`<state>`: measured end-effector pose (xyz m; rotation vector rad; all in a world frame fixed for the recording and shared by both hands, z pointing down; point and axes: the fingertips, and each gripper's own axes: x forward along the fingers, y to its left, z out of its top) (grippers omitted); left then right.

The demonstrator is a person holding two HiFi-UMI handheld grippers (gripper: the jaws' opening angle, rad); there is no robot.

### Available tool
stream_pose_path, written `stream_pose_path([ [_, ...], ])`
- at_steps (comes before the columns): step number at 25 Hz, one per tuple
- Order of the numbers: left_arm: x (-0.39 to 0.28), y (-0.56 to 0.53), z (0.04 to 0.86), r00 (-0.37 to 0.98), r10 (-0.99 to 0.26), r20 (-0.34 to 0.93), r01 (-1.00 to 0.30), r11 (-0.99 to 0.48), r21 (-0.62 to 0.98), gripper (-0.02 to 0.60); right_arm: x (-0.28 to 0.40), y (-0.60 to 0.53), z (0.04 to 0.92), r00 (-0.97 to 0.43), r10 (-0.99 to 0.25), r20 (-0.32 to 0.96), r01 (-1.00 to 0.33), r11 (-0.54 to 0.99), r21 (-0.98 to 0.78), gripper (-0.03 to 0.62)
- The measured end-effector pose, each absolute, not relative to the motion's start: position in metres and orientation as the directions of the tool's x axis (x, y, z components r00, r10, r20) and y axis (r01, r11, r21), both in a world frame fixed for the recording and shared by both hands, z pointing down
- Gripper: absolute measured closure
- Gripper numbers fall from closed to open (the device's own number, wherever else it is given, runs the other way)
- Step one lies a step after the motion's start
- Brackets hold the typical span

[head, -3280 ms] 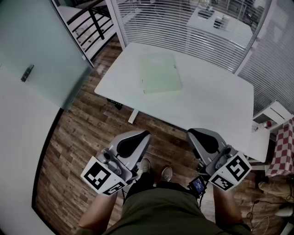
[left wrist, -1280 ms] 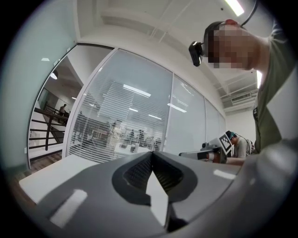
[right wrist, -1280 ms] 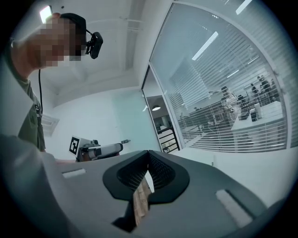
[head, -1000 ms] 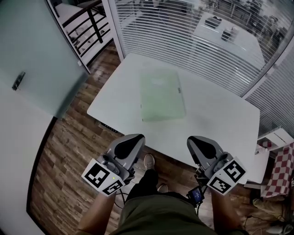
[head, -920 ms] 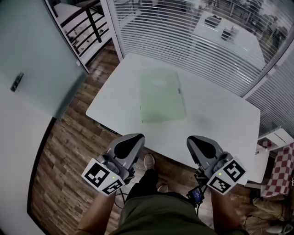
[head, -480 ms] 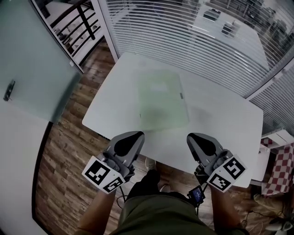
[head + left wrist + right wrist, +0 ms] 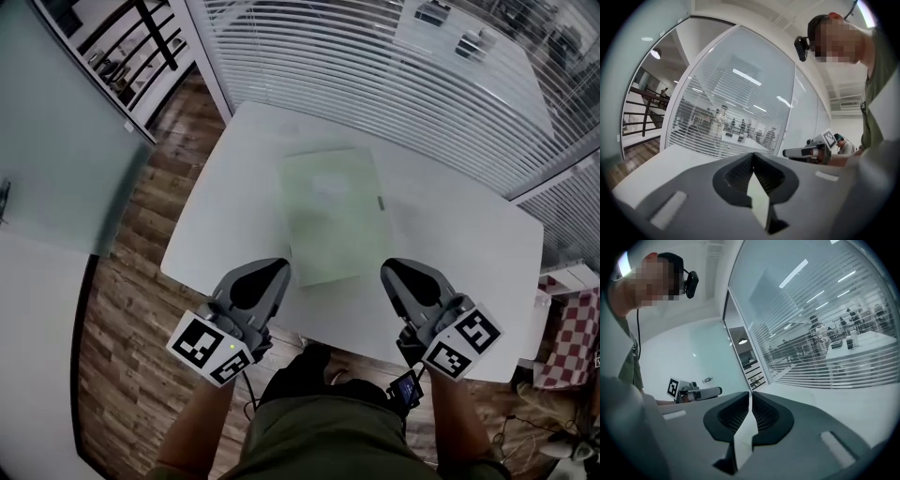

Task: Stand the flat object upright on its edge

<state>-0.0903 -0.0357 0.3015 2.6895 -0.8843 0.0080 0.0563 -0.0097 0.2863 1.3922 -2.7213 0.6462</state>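
A flat pale green folder (image 7: 333,214) lies on the white table (image 7: 450,253) in the head view, its near edge close to the table's front edge. My left gripper (image 7: 267,272) hovers at the table's front edge, just left of the folder's near corner, shut and holding nothing. To the right of that near edge my right gripper (image 7: 398,274) is also shut and holds nothing. In the left gripper view the jaws (image 7: 752,161) meet, with the other gripper (image 7: 808,151) across. The right gripper view shows closed jaws (image 7: 750,401) and the table top (image 7: 834,399).
A glass wall with slatted blinds (image 7: 375,84) stands behind the table. Wood flooring (image 7: 141,281) runs to the left, beside a frosted glass door (image 7: 56,141). A small white side table (image 7: 534,328) and a checked cloth (image 7: 567,337) sit at the right.
The view has shifted forward: the table and folder now lie nearer to me, and both grippers stand at the table's front edge beside the folder instead of over the floor.
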Motion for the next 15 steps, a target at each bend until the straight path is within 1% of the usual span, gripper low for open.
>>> stream_pose_path([
  [7,-0.090,-0.070,0.330,0.816,-0.563,0.134,-0.574,-0.759,0.306,0.581,0.061,-0.043,0.308,-0.570,-0.788,0.231,-0.807,0.486,-0.334,0.582],
  [15,-0.088,-0.102,0.362,0.793,-0.580,0.185,-0.607,-0.728,0.318,0.571,0.076,-0.072,0.340,-0.546,-0.794,0.265,-0.825,0.457,-0.332,0.582],
])
